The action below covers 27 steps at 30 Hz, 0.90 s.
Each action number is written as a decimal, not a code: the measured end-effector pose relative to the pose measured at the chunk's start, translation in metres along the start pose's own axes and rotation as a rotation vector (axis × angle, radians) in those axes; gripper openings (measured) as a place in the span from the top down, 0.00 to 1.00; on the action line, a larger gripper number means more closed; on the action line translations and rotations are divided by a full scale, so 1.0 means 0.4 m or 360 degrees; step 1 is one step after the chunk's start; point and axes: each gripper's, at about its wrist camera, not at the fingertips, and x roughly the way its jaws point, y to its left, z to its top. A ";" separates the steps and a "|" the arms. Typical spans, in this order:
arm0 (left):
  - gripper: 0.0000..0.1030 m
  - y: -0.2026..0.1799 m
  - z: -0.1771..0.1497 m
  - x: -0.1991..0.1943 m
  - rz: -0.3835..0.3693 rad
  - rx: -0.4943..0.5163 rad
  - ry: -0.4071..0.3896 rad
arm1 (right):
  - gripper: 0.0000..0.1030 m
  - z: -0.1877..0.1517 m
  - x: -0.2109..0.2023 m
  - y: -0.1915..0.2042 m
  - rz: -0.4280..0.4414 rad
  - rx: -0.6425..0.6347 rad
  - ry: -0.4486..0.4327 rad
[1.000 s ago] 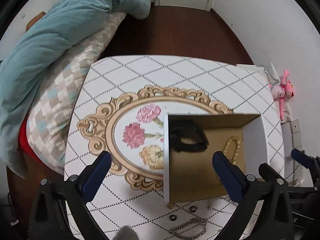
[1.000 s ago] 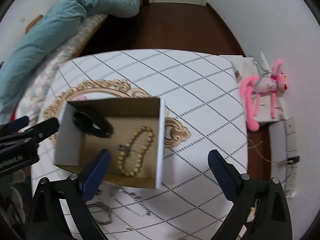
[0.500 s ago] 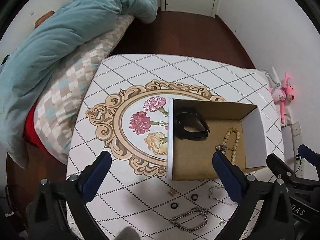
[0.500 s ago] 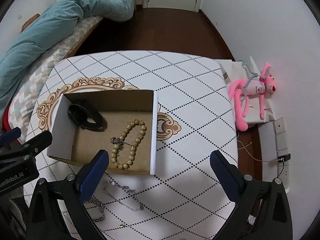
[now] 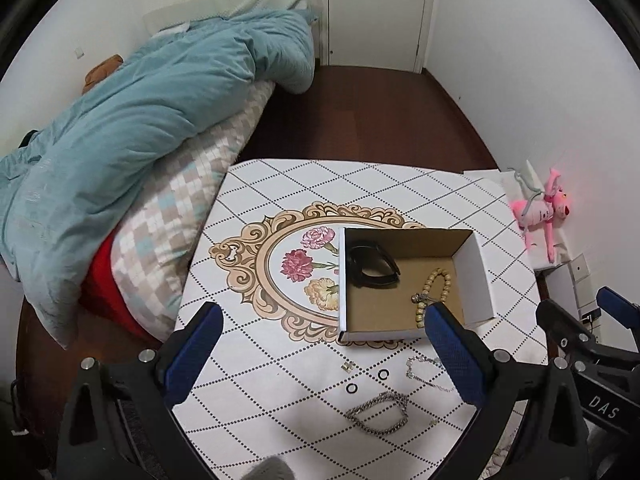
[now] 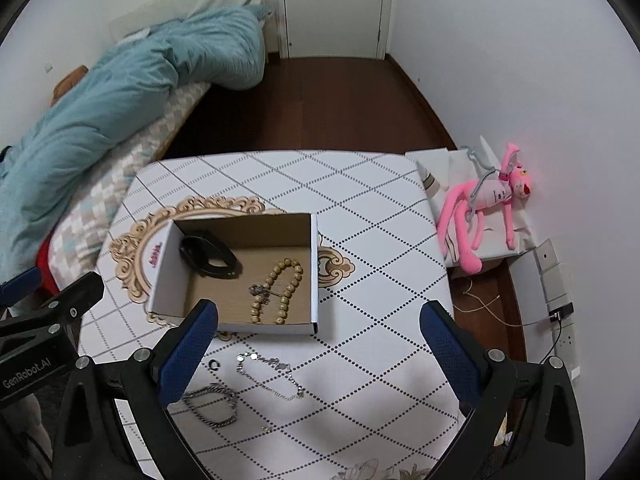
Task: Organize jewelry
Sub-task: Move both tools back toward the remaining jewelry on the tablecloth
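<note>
An open cardboard box (image 5: 474, 270) (image 6: 314, 276) stands on the patterned table (image 5: 280, 184). In it lie a black bracelet (image 5: 372, 266) (image 6: 210, 256), a tan bead bracelet (image 5: 434, 290) (image 6: 280, 290) and a small silver piece (image 6: 262, 291). In front of the box lie a thick silver chain (image 5: 378, 412) (image 6: 214, 402), a thin silver chain (image 5: 426, 372) (image 6: 270, 374), two small black rings (image 5: 368, 381) and a tiny gold piece (image 5: 346, 367). My left gripper (image 5: 320, 352) and right gripper (image 6: 320, 350) are open and empty, high above the table's near edge.
A bed with a teal duvet (image 5: 132, 120) and a checked pillow (image 5: 180, 208) lies left of the table. A pink plush toy (image 6: 486, 208) and a wall socket with cables (image 6: 560, 312) are at the right. Dark wood floor (image 6: 320, 108) and a white door (image 6: 332, 4) lie behind.
Both grippers have risen and drawn back from the table, so the box and the loose jewelry look smaller and more of the room shows. Both stayed open.
</note>
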 end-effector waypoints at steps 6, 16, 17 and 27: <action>0.00 0.006 -0.023 -0.048 0.0050 0.0025 -0.0055 | 0.01 -0.021 -0.063 0.006 0.0050 0.0031 -0.0055; 0.00 0.018 -0.112 0.043 0.0073 0.0048 0.0011 | 0.04 -0.107 0.016 -0.014 0.0084 0.0128 0.0051; 0.00 0.017 -0.133 0.070 0.0069 0.0054 0.0053 | 0.06 -0.121 0.034 -0.020 0.0086 0.0135 0.0076; 0.08 -0.013 -0.285 0.262 -0.0048 0.0109 0.0427 | 0.24 -0.271 0.208 -0.074 0.0122 0.0267 0.0350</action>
